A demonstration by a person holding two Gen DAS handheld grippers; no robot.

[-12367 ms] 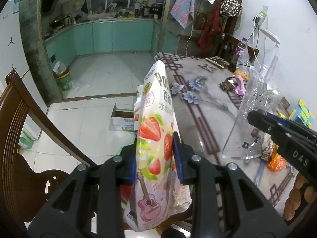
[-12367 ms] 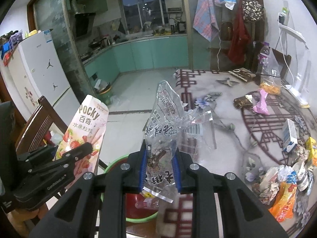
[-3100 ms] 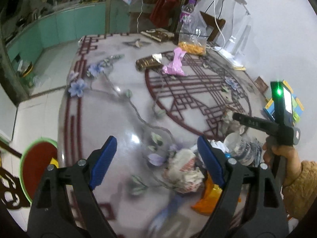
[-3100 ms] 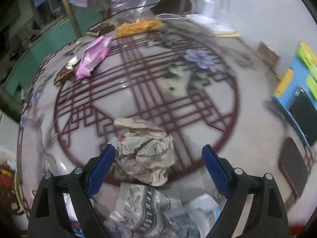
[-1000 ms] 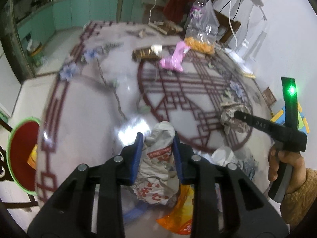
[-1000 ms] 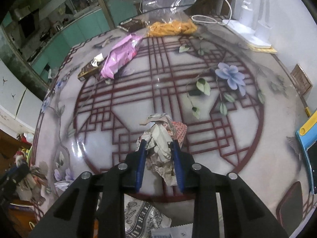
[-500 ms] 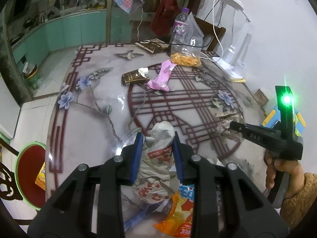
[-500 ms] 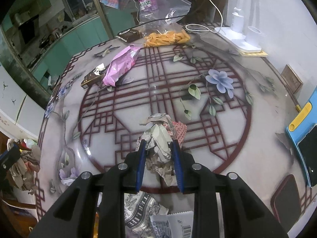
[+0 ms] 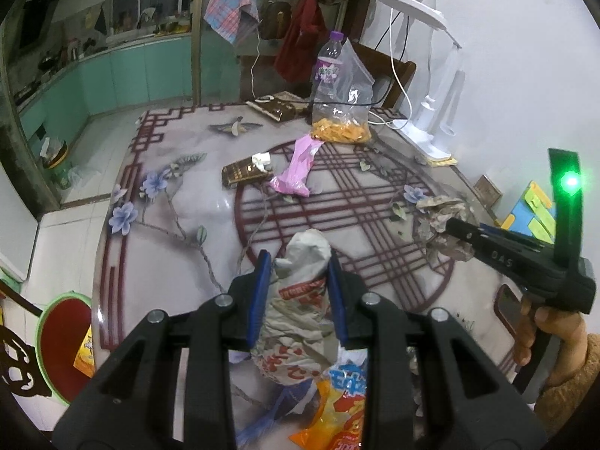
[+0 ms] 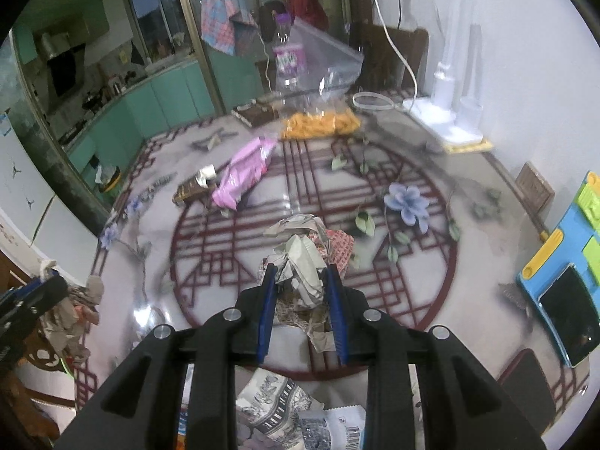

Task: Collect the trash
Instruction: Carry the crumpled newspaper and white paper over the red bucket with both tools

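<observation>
My left gripper (image 9: 298,262) is shut on a crumpled white wrapper with red print (image 9: 300,300) and holds it above the table's near edge. My right gripper (image 10: 300,277) is shut on a crumpled grey-brown paper wad (image 10: 303,258) above the table's middle. The right gripper and its wad (image 9: 442,221) also show at the right of the left wrist view. The red bin with a green rim (image 9: 63,341) sits on the floor, lower left of the table. An orange snack bag (image 9: 337,412) and other wrappers (image 10: 273,408) lie below the grippers.
The round patterned table (image 9: 168,225) carries a pink wrapper (image 9: 296,168), a brown packet (image 9: 243,174), a clear bag of orange snacks with a bottle (image 9: 339,112), a white lamp (image 9: 435,120) and a blue toy with a phone (image 10: 566,300). A chair back (image 9: 15,356) stands at the left.
Both grippers have risen with their trash since a second ago, and the table looks farther below. About three seconds ago both were open over the trash pile.
</observation>
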